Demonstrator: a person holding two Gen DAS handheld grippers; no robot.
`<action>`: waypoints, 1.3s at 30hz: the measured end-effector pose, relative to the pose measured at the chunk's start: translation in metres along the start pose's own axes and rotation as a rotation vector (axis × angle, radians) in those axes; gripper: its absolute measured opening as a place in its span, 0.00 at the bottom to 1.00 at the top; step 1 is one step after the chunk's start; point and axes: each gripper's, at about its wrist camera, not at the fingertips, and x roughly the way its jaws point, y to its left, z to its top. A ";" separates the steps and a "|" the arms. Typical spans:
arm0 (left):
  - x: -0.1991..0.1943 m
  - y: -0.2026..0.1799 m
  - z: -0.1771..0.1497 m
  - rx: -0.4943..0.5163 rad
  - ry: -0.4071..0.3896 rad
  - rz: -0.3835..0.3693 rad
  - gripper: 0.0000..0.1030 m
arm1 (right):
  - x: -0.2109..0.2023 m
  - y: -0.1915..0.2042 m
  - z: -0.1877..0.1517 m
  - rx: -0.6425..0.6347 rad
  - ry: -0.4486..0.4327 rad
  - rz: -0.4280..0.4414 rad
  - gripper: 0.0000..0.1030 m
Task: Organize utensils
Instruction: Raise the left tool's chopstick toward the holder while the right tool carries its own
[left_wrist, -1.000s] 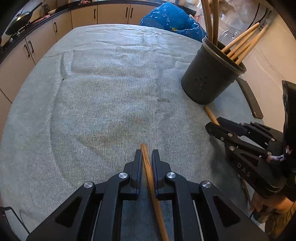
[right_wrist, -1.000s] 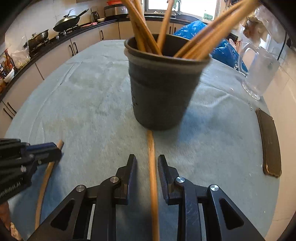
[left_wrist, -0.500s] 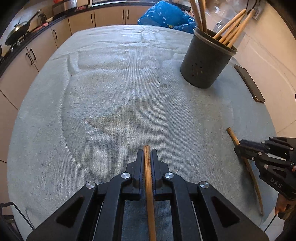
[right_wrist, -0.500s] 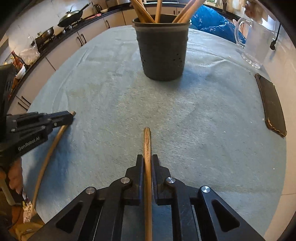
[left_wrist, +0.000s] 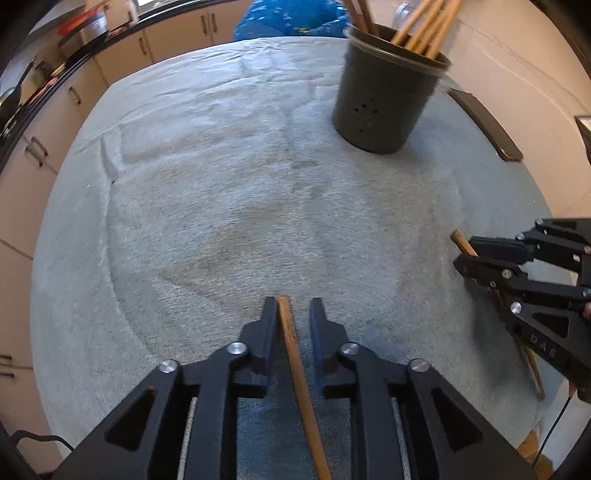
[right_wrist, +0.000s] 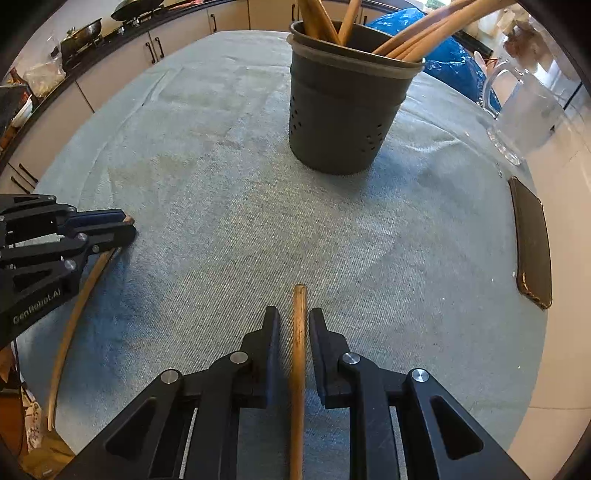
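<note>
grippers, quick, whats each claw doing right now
Left claw: open, a wooden stick lying between the fingers, against one.
Right claw: open, another wooden stick between the fingers, not clamped.

Matt grey ribbed cloth (right_wrist: 229, 206) covers the bench. The sticks (right_wrist: 298, 350) are smooth bare wood, the pot (right_wrist: 343, 122) dull dark plastic, the jug (right_wrist: 524, 114) clear glass, and the tongs (left_wrist: 291, 325) matt black plastic with shiny metal pins.
</note>
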 end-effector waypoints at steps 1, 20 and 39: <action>-0.001 -0.001 -0.002 0.014 -0.006 0.006 0.18 | 0.000 0.000 -0.001 0.009 0.001 0.003 0.17; -0.096 -0.001 -0.056 -0.170 -0.329 0.024 0.06 | -0.072 -0.010 -0.050 0.219 -0.414 0.203 0.07; -0.174 -0.011 -0.072 -0.199 -0.566 0.071 0.06 | -0.159 -0.007 -0.076 0.274 -0.726 0.178 0.07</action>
